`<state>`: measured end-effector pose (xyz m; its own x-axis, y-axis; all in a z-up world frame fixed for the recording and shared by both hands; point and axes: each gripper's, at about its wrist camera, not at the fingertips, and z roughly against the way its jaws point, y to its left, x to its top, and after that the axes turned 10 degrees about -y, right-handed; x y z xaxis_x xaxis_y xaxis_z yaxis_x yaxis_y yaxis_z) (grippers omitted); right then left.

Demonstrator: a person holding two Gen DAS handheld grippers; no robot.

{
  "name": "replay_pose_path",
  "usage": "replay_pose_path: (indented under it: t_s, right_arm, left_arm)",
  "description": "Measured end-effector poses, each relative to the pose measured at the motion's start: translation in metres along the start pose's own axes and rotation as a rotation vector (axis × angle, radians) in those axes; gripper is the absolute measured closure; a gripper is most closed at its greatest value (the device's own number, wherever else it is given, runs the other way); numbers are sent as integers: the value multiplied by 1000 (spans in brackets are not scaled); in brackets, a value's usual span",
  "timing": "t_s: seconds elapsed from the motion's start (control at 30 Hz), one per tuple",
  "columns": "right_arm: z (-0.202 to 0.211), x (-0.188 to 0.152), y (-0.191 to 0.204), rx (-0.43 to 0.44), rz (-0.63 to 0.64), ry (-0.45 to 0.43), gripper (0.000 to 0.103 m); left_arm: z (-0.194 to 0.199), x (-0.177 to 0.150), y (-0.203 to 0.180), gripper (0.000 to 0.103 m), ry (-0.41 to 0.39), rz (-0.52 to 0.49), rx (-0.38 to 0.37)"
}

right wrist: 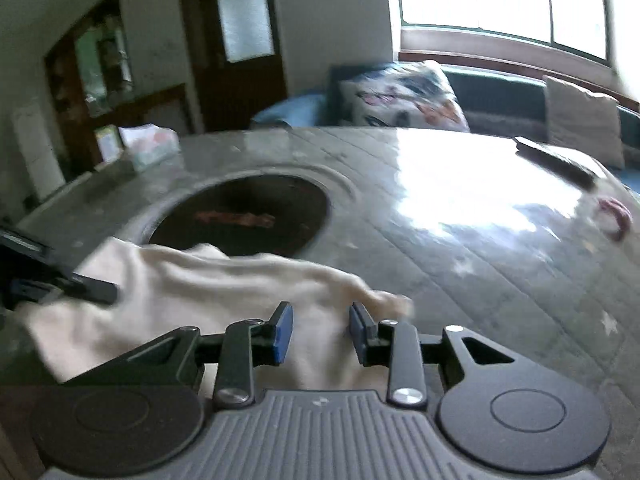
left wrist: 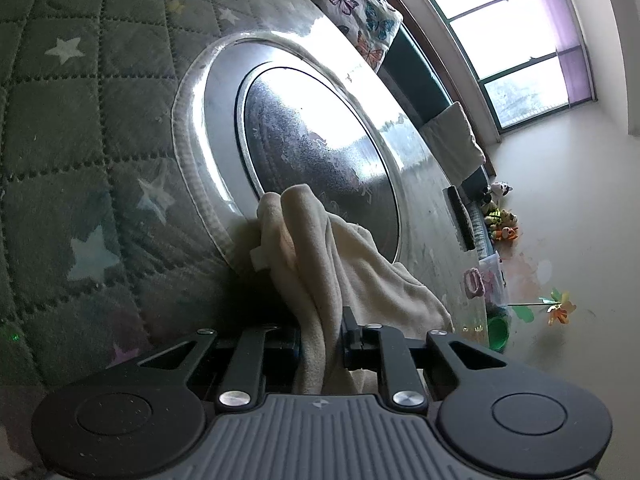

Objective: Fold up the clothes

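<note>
A cream cloth garment [left wrist: 332, 264] hangs bunched from my left gripper [left wrist: 322, 340], whose jaws are shut on it; the view is tilted over the quilted star-pattern table cover [left wrist: 80, 128]. In the right wrist view the same cream garment [right wrist: 208, 292] lies spread on the table in front of my right gripper [right wrist: 320, 328]. Its blue-padded jaws stand open just above the cloth, gripping nothing. The left gripper [right wrist: 60, 280] shows at the left edge, holding the garment's far end. The right view is motion-blurred.
A round dark inset [right wrist: 244, 212] with a shiny ring sits in the table's middle. A dark remote [right wrist: 556, 160], a pink band [right wrist: 616, 212] and a tissue box [right wrist: 148, 144] lie on the table. A sofa with pillows [right wrist: 404, 96] stands behind.
</note>
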<state>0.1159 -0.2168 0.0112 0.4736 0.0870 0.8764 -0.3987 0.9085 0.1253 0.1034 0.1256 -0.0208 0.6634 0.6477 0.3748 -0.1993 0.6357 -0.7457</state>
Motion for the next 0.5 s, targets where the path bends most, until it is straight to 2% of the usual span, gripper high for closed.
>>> replay_pose_path:
  t_s: [0.13, 0.23, 0.43, 0.5]
  right_arm:
    - [1, -7, -15, -38, -33, -7, 62]
    - [3, -6, -23, -61, -65, -16, 59]
    - [-4, -7, -34, -60, -136, 15, 59]
    - [-5, -9, -36, -43, -160, 18, 65]
  left_arm:
    - [0, 0, -1, 84, 2, -4, 5]
    - [-1, 0, -4, 84, 1, -17, 13]
    - [-1, -1, -8, 84, -3, -40, 30]
    - [-1, 0, -10, 84, -4, -49, 42]
